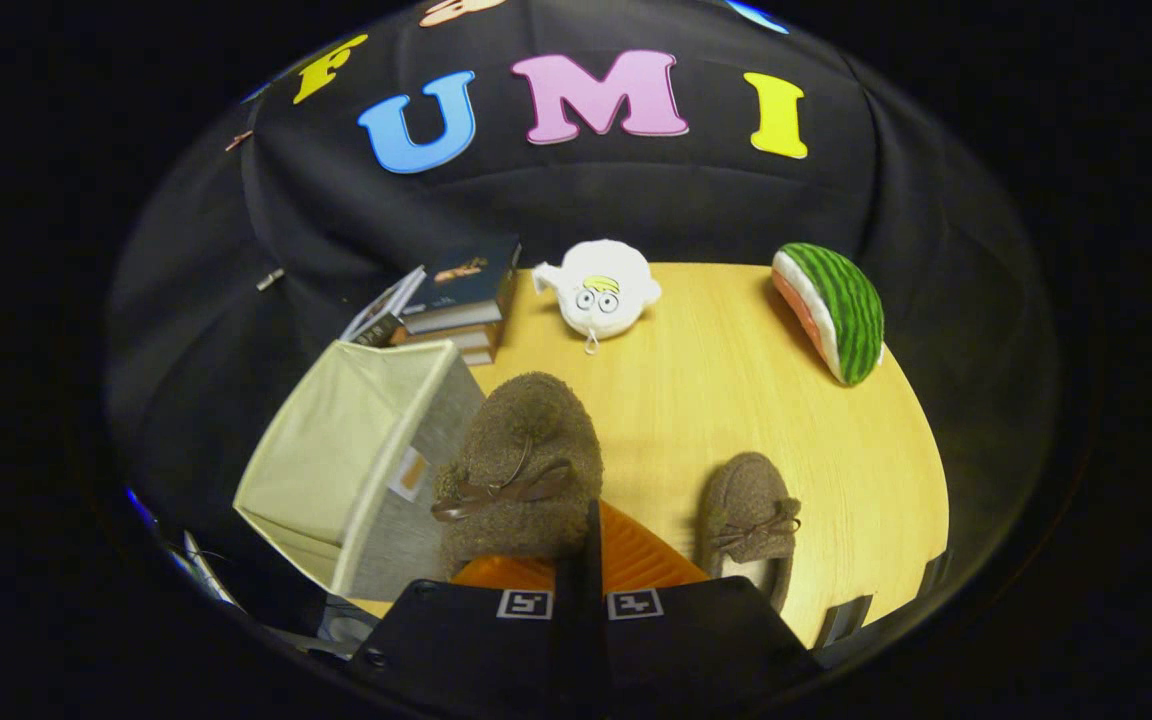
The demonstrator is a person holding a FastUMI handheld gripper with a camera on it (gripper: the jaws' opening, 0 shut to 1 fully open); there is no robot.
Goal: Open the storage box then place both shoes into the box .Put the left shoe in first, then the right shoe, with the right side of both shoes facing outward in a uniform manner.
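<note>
Claw (591, 545) raised and pitched downward, both fingers pressed together on a shoe (521, 455)

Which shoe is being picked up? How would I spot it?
Find the open fabric storage box on the wooden table. Right beside it, the hand-held gripper is shut on a fuzzy brown shoe. It is lifted, while its twin lies flat alone.

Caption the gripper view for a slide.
Gripper shut on a fuzzy brown slipper beside the open fabric storage box; second slipper on the table.

Both fuzzy shoes, the near one (521, 465) and the right one (748, 515), are brown with darker brown bows. The storage box (356, 455) is cream inside and grey outside, on a pale wooden desk (736, 400). The far plush slice (833, 310) is green-striped with a red face.
</note>
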